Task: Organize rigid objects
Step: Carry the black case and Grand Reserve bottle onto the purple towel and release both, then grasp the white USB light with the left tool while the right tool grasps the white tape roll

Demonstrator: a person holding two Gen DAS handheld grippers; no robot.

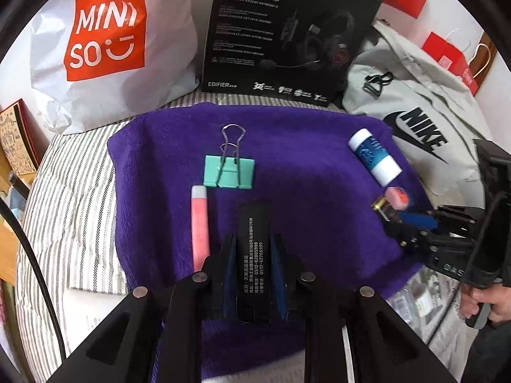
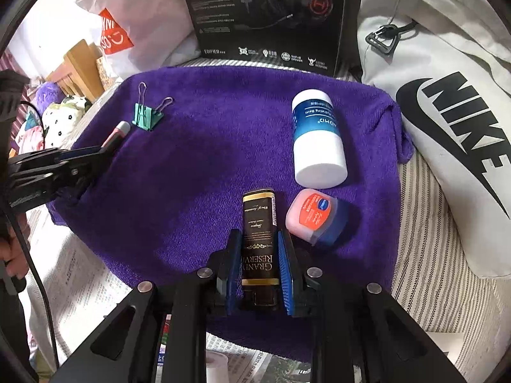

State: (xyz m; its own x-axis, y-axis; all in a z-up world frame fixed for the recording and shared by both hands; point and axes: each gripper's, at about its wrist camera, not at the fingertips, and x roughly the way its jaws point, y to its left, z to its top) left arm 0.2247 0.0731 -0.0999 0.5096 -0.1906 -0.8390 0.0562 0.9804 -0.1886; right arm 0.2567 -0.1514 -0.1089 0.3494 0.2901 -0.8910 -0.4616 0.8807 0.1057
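Observation:
A purple towel (image 1: 303, 166) carries the objects. My left gripper (image 1: 253, 239) is shut on a flat black stick with white print (image 1: 252, 255), low over the towel's near side. A pink tube (image 1: 200, 226) lies just to its left, and a green binder clip (image 1: 229, 172) sits beyond it. My right gripper (image 2: 258, 234) is shut on a black and gold tube (image 2: 259, 220). To its right lies a small pink jar (image 2: 314, 215), with a blue and white bottle (image 2: 317, 137) on its side further back. The left gripper (image 2: 95, 156) shows at the left edge near the pink tube (image 2: 116, 135).
A white Miniso bag (image 1: 105, 41), a black headset box (image 1: 287, 32) and a grey Nike bag (image 1: 415, 111) ring the towel's far side. Striped bedding (image 1: 73, 198) lies around it, with newspaper (image 2: 80, 287) at the near left. A hand (image 1: 491, 303) holds the right gripper.

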